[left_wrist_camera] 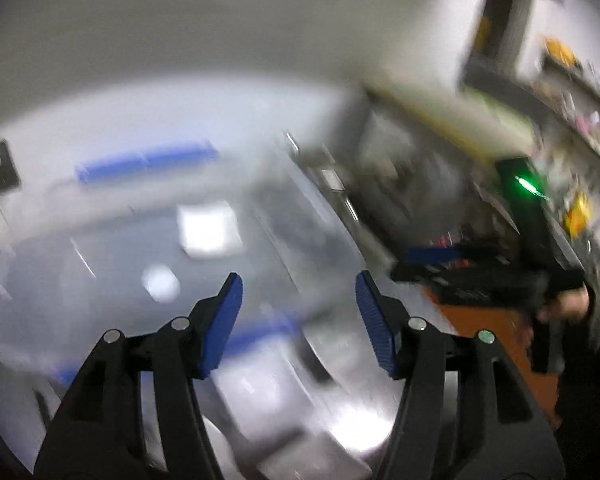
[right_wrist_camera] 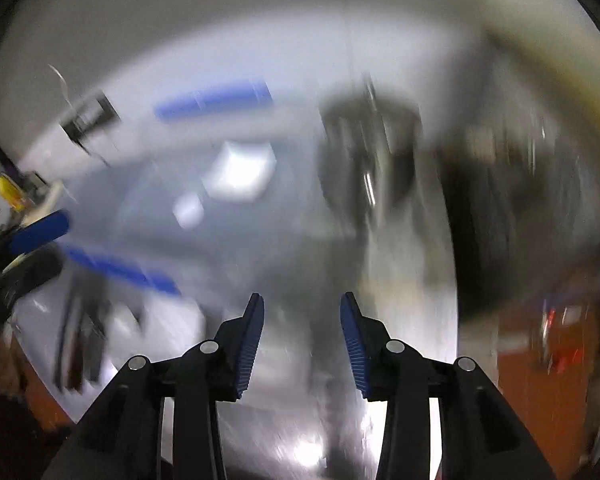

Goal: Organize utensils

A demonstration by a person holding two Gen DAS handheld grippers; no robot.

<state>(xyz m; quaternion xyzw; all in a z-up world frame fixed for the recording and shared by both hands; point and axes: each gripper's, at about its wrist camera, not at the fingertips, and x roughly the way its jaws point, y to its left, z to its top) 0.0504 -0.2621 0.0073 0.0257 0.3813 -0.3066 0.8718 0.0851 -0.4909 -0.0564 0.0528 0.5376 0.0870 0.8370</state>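
Both wrist views downward, sharing blurred table (left_wrist_camera: 100,128).

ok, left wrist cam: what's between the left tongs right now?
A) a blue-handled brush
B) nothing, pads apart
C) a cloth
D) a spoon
B: the left tongs stand open, and only the blurred grey surface shows through the gap between the blue pads.

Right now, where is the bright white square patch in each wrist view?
Left wrist: white patch, left of centre, at mid height.
Right wrist: white patch, left of centre, upper half.
Shared landmark: the far blue strip, above and left of it in both.
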